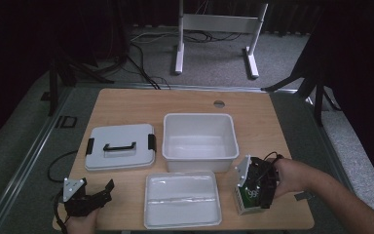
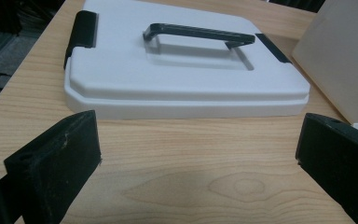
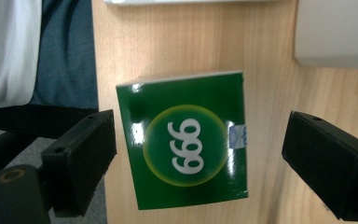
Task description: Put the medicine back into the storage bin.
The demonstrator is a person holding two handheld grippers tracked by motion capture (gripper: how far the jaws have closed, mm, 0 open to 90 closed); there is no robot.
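Now poised over green box [image 3: 186, 147], right gripper [image 3: 200, 158] wide open.
Held left gripper [image 2: 198, 154] open too, lid [image 2: 182, 70] at twelve o'clock; perhaps hovering.

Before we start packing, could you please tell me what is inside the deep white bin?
The deep white bin looks empty in the high view: its bare floor and far walls show. The strip of floor just behind its near wall is hidden by that wall.
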